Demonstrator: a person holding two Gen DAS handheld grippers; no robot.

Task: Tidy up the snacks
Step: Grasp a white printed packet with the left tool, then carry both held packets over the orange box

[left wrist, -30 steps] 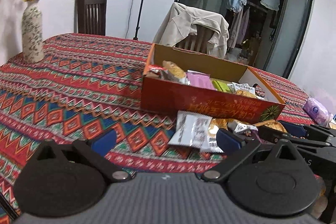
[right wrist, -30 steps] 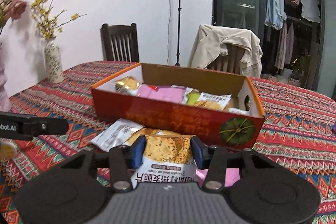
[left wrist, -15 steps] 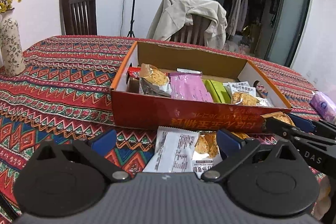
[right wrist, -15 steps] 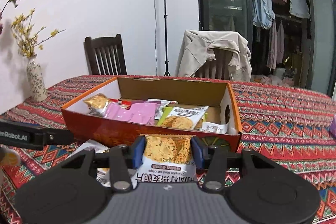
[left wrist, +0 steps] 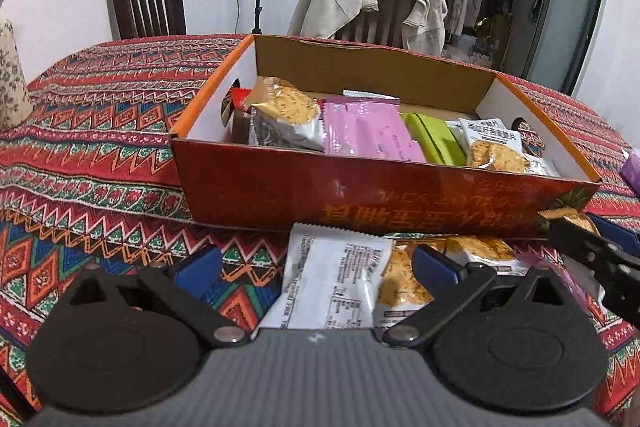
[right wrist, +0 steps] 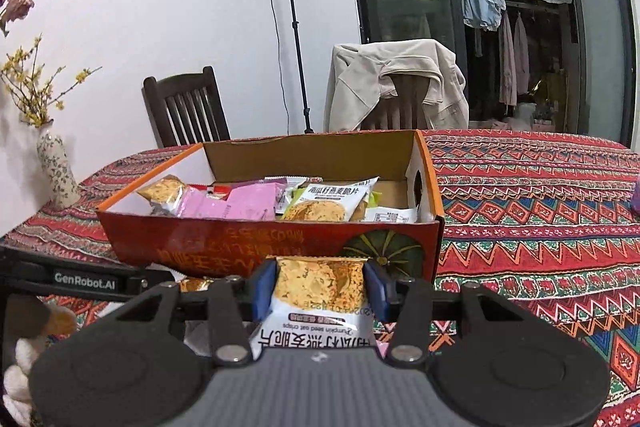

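Currently, status:
Right gripper point(right wrist: 320, 285): clamped on oat crisp packet point(right wrist: 318, 293), at 6 o'clock of red box point(right wrist: 248, 247).
Left gripper point(left wrist: 316, 265): jaws wide apart, white snack packet point(left wrist: 332, 283) between them, untouched.
Table snacks: at 6 o'clock of box.

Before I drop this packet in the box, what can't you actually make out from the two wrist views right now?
- Left wrist view: the loose packets before the box are partly covered by the open left gripper; their count is unclear.
- Right wrist view: the lower end of the oat crisps packet, held by the right gripper, is hidden behind the gripper body.
- Both views: the box floor is covered by snacks.
- Left wrist view: the purple item is cut by the right edge.
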